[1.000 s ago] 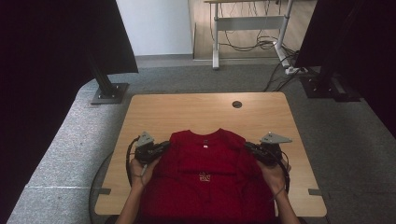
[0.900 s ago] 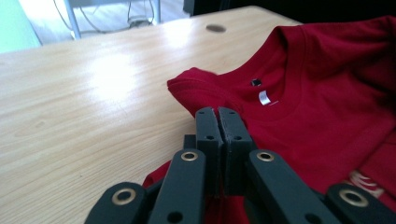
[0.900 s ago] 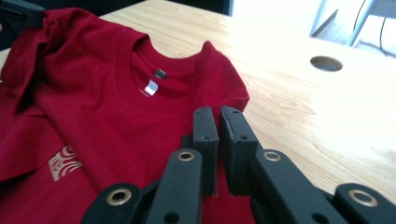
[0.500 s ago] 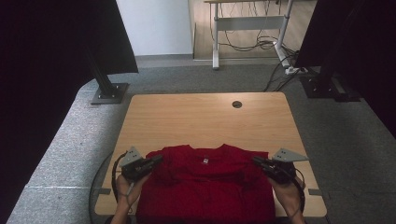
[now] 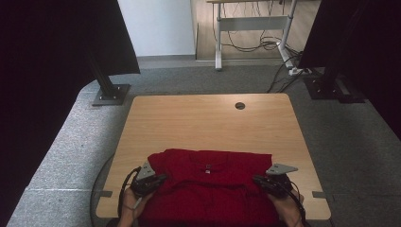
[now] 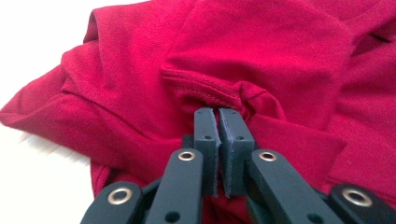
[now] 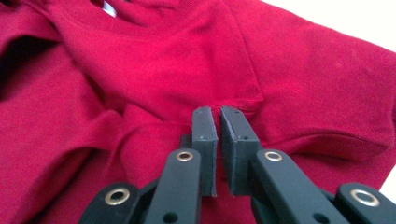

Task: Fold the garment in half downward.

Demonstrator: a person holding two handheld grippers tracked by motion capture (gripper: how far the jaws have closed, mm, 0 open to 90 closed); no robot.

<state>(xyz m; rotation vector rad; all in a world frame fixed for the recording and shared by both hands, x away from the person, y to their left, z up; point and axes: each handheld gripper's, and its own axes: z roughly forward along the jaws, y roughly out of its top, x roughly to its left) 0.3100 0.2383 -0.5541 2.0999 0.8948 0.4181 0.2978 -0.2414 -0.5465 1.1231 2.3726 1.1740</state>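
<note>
Left tool [image 5: 158, 179] at the lower left of the high view, squeezed tight on a pinch of the red shirt [image 5: 208, 189]. In the left gripper view, left tool [image 6: 218, 112] in the middle of the frame, two black jaws pressed nearly flat together, with a bunched fold of red shirt [image 6: 261, 60] caught at the tips, right under a stitched seam. Just a thin crack between the jaws lower down.

Right tool [image 5: 259, 180] at the lower right of the high view, also clamped on the shirt. In the right gripper view, right tool [image 7: 219, 111] in the middle of the frame, jaws almost together, biting the red shirt [image 7: 154, 70] right at a stitched seam near the sleeve. Small slit between the jaws, cloth at the tips.

Red shirt down at the bottom middle of the high view, lying on the near edge of the tabletop [image 5: 203, 123], stretched between the two tools. Neck hole toward the top of the frame, with a small white tag inside. Short sleeves sticking out left and right. Cloth wrinkled and folded around both pinches, smoother across the chest. Far half of the tabletop bare wood, with a small round hole [image 5: 240, 105] in the upper right part.
</note>
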